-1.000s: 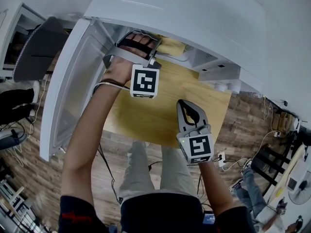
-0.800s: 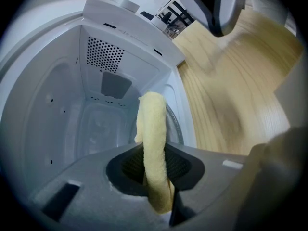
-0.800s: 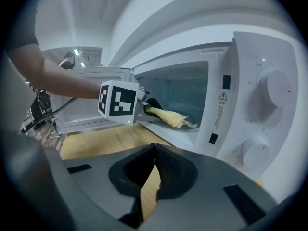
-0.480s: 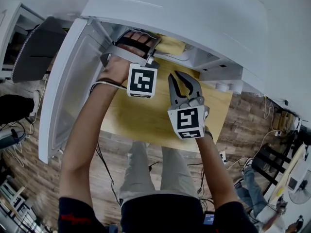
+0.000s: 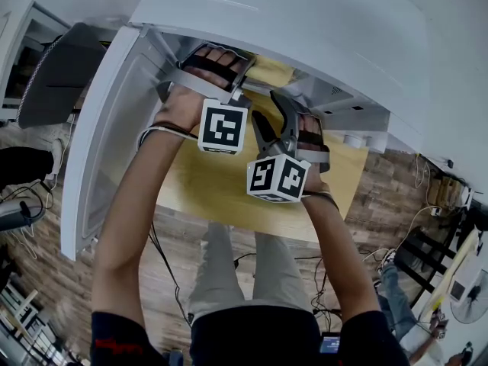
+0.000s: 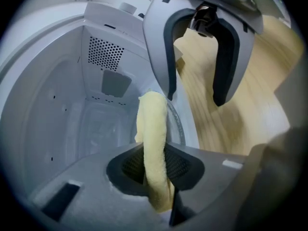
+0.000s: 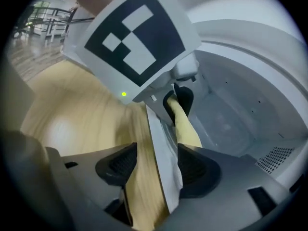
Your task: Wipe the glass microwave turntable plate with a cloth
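My left gripper (image 6: 155, 167) is clenched on the yellow cloth (image 6: 153, 124). Both pads pinch a rolled fold of it, and the rest stands up out of the jaws toward the inside of the open microwave (image 5: 305, 21). From the head view, that hand reaches under the microwave's top, with the door (image 5: 99, 143) swung out to the left.

The glass turntable plate (image 6: 176, 124) shows only as a curved, translucent rim just behind the cloth, at the front of the cavity floor. The cloth looks to be against it, though I cannot see the contact itself.

My right gripper (image 7: 153, 166) has just been opening, and its jaws now stand well apart, gripping nothing. The pale front sill (image 7: 161, 153) of the cavity runs up between them, with wood on one side and the grey interior on the other. I cannot tell whether the right-hand pad grazes that edge.

This gripper sits just beside the left one, whose marker cube (image 7: 134, 37) fills the upper part of the right gripper view. Both are over the wooden table (image 5: 221, 181) at the microwave's mouth.
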A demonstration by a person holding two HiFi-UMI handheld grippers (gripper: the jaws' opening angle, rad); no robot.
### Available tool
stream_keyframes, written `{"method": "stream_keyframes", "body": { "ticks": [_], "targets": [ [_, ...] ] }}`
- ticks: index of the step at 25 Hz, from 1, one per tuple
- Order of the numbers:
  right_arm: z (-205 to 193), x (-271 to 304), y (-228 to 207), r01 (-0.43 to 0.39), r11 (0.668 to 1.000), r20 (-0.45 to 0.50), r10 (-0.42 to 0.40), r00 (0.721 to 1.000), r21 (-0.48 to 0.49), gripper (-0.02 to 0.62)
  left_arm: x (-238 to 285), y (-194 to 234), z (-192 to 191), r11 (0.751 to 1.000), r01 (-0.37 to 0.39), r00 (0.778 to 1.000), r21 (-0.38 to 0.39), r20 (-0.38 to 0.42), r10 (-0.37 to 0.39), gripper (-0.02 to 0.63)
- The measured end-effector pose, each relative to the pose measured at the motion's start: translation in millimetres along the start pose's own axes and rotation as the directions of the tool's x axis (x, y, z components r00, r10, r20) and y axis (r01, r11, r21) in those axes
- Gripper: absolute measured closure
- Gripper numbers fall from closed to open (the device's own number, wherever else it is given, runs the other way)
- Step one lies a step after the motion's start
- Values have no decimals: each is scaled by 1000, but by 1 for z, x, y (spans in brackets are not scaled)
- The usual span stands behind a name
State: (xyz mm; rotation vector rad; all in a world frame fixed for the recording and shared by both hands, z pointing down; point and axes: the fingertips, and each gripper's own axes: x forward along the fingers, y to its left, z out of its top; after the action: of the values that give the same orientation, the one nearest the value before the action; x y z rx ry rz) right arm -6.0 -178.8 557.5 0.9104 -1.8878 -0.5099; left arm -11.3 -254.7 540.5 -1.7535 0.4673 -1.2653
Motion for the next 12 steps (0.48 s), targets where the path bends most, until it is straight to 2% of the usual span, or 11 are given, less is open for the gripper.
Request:
{"method": "stream_keyframes", "body": {
  "ticks": [4,7,12],
  "targets": [
    [-2,8,-2,34,997,-38,-37,999,-66,334,0,3,-1,1000,-20,1000,6,7,19,531],
    [-5,13,0,30,995,-58,-35,998,-96,322,-1,1,-2,1000,-6,1000,9,6,6,532],
    [-5,18,-3,29,996,-60,-34,998,-88,318,0,1,-3,1000,-3,1000,4,5,3,531]
  ]
}}
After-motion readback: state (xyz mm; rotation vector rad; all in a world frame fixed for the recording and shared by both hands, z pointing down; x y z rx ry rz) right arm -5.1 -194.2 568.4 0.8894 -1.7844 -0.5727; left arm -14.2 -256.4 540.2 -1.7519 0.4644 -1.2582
